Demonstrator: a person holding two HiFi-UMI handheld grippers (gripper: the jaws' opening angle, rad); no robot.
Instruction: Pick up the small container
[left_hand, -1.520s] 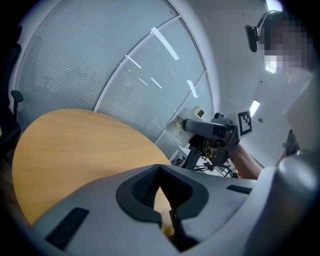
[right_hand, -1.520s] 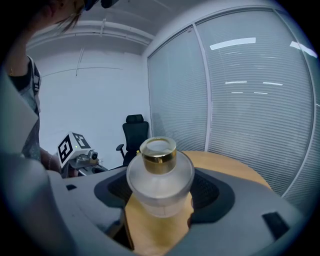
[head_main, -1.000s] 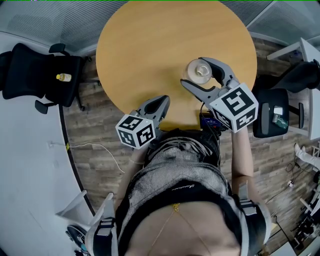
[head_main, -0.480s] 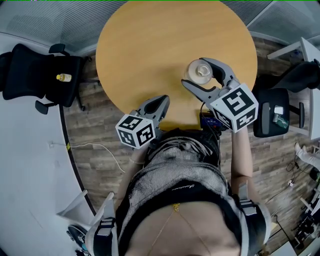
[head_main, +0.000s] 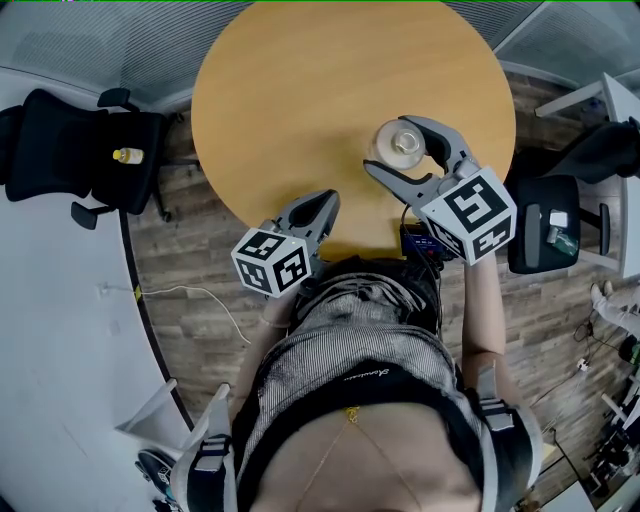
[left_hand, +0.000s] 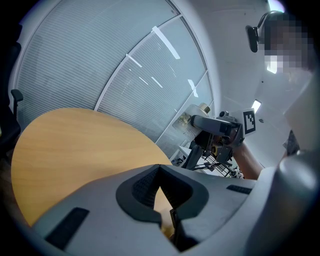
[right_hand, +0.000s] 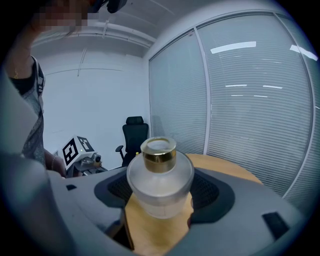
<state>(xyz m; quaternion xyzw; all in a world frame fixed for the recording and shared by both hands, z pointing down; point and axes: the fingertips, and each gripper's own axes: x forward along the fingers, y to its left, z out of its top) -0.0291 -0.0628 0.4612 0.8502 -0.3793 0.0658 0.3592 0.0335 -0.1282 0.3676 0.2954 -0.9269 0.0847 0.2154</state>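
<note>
Right gripper view: the small bottle (right_hand: 160, 177) stands upright between the two jaws of the right gripper (right_hand: 161, 191), well inside them.
Bottle position: it seems to rest on the round wooden counter (head_main: 300, 90), on the right side and towards the edge nearest the person.
Right gripper state: I read the jaws as spread wide, one on each side of the bottle's belly. The ribbed pads sit right beside the glass, but I see no clear squeeze.
Left gripper state: the left gripper (head_main: 322, 203) hovers at the near edge of the counter, jaws brought together at the tips, with nothing between them.
Bottle build: frosted glass body, round and squat, with a gold collar (right_hand: 159, 156) at a narrow open neck.
Handling, my judgement: stiff and unyielding, so the pads will get no give from it. It is likely light for its size, yet breakable if dropped or knocked against the counter.
Slip risk: the belly curves, so each pad meets it on a small patch. It could twist or pop upward under a hard pinch.
Where I would hold: across the widest part of the belly, level, below the collar, never on the neck.
Closing force: gentle and even, I think, just enough to carry the weight.
</note>
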